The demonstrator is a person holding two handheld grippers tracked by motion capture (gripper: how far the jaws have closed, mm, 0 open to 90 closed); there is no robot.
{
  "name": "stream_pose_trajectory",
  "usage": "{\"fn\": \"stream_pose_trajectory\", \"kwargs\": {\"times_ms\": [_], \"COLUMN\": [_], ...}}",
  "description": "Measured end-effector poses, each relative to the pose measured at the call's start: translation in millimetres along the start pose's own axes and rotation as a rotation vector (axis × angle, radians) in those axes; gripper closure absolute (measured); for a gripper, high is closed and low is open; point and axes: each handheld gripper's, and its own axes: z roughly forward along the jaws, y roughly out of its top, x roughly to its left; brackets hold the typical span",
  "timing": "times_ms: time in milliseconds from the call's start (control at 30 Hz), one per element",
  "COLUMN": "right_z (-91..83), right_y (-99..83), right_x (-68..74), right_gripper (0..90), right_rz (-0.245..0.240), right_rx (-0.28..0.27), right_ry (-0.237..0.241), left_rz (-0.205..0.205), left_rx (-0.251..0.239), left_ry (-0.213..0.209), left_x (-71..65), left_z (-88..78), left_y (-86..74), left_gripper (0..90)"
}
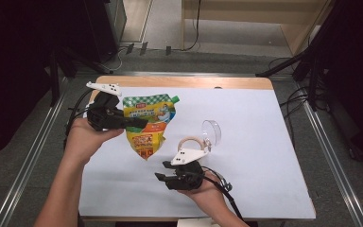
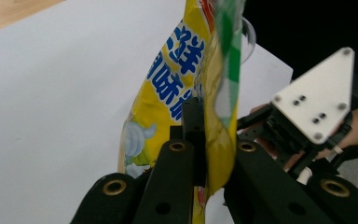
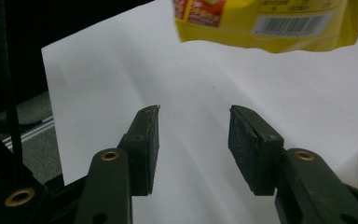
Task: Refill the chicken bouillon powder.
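Pouch [image 1: 149, 124] hangs lengthwise, clenched in left tongs [image 1: 139, 124] near tabletop's [image 1: 264, 142] left edge | right tongs [image 1: 163, 178] released, empty, just below its bottom tip.

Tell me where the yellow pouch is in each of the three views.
High view: the pouch is left of centre, held by the left hand-held gripper.
Left gripper view: it rises through the centre, pinched between the black jaws.
Right gripper view: its bottom edge with the barcode runs along the top.
Shared landmark: the white sheet under it.
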Motion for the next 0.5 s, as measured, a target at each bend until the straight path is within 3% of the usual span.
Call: {"fn": "stream_pose_trajectory", "kwargs": {"times_ms": [233,500], "right_z": [4.9,17.2], "right_y": [-3.7,-9.6], "right_x": [-0.8,-4.6], "right_gripper": [65.7,72.0], "right_rz": [0.038,0.077], "right_rx": [-0.024,-0.002], "right_ry": [-0.026,-0.044], "left_rz": [0.000,0.007], "left_rx": [0.039,0.036], "left_ry": [-0.048,-0.096], "left_x": [-13.6,-33.9], "left_z": [3.0,-5.4], "left_y": [-8.9,-10.5], "left_gripper": [90.0,90.0]}}
